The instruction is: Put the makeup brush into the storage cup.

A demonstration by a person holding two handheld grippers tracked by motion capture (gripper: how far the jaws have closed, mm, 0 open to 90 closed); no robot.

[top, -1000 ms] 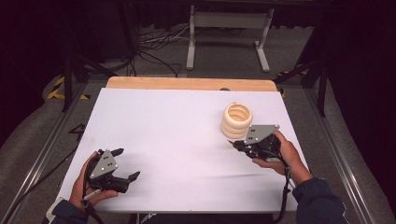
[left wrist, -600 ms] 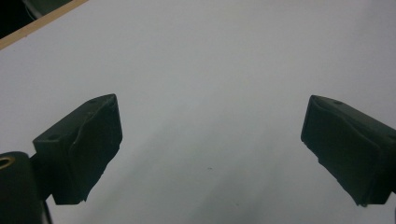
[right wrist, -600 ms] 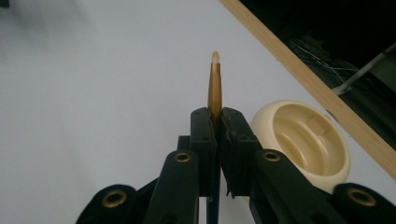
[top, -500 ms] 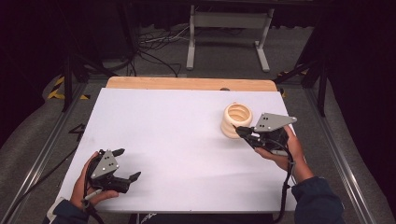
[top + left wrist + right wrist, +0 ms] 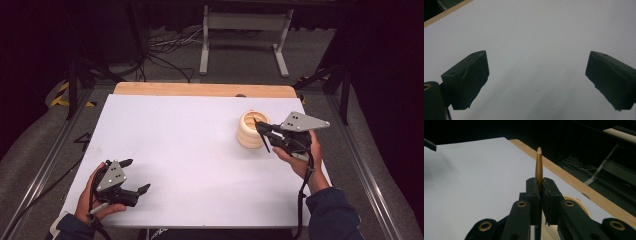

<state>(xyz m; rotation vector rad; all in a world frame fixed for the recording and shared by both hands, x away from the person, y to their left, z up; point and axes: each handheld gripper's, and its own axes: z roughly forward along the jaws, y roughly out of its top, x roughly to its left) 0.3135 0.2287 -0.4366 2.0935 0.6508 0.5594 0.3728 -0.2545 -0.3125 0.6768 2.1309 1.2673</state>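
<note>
Right gripper [image 5: 263, 131], clamped on a thin wooden stick [image 5: 538, 166], hovers over the ribbed holder [image 5: 248, 131], probably for extraction; left gripper [image 5: 131, 177] rests apart, distant.

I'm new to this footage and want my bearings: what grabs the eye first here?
The right gripper, at the table's right, stands out: its fingers are clamped on a thin, golden-brown wooden piece seen edge-on. Right beside it sits a pale, ribbed wooden bowl-like stack on the white tabletop. At the near left corner, the left gripper rests open and holds nothing.
</note>
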